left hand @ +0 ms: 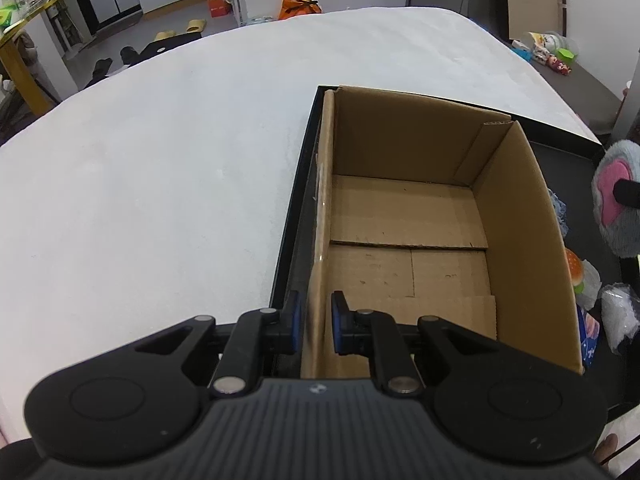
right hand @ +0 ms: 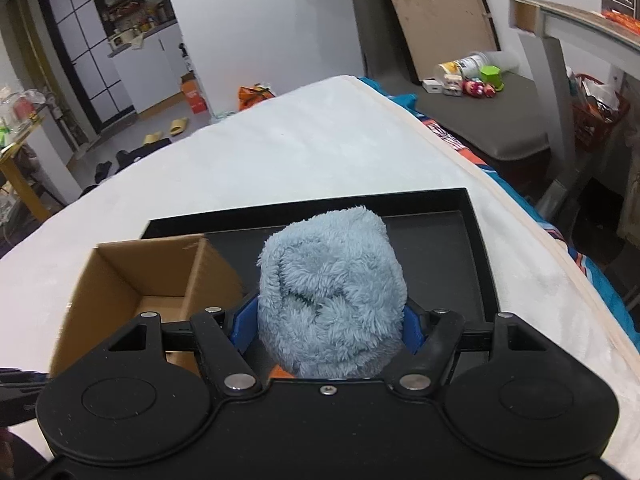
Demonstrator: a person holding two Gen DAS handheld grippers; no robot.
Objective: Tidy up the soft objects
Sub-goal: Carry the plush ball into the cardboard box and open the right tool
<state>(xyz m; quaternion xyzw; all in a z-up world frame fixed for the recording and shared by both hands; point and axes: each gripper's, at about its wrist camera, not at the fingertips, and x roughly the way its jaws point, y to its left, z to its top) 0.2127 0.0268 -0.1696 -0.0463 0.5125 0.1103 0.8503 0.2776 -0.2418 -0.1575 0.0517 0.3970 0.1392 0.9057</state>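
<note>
Left gripper point(left hand: 316, 322): sitting at the lower centre of the left wrist view, its blue-padded fingers point(left hand: 294, 320) are closing tight on the near left wall of the cardboard box point(left hand: 516, 216), one pad outside the wall and one inside.
Right gripper point(right hand: 328, 320): sitting at the lower centre of the right wrist view, its jaws are standing about half open and pressing on both sides of the fluffy blue soft toy point(right hand: 330, 292), holding it up above the tray.
Fluffy blue soft toy: filling the middle of the right wrist view; in the left wrist view it is showing at the right edge as grey-blue fur with a pink patch.
Cardboard box: standing open and empty in the left part of the black tray point(right hand: 472, 264), occupying the centre right of the left wrist view and the lower left of the right wrist view.
Black tray: lying on the white bed cover point(left hand: 160, 180), its far right part bare in the right wrist view.
Other soft things: a burger-shaped squishy point(left hand: 578, 270) and a white fluffy piece point(left hand: 620, 312) are lying in the tray just beside the box's right wall, at the lower right of the left wrist view.
Background: yellow slippers point(right hand: 178, 126) are lying on the floor at the upper left of the right wrist view.
</note>
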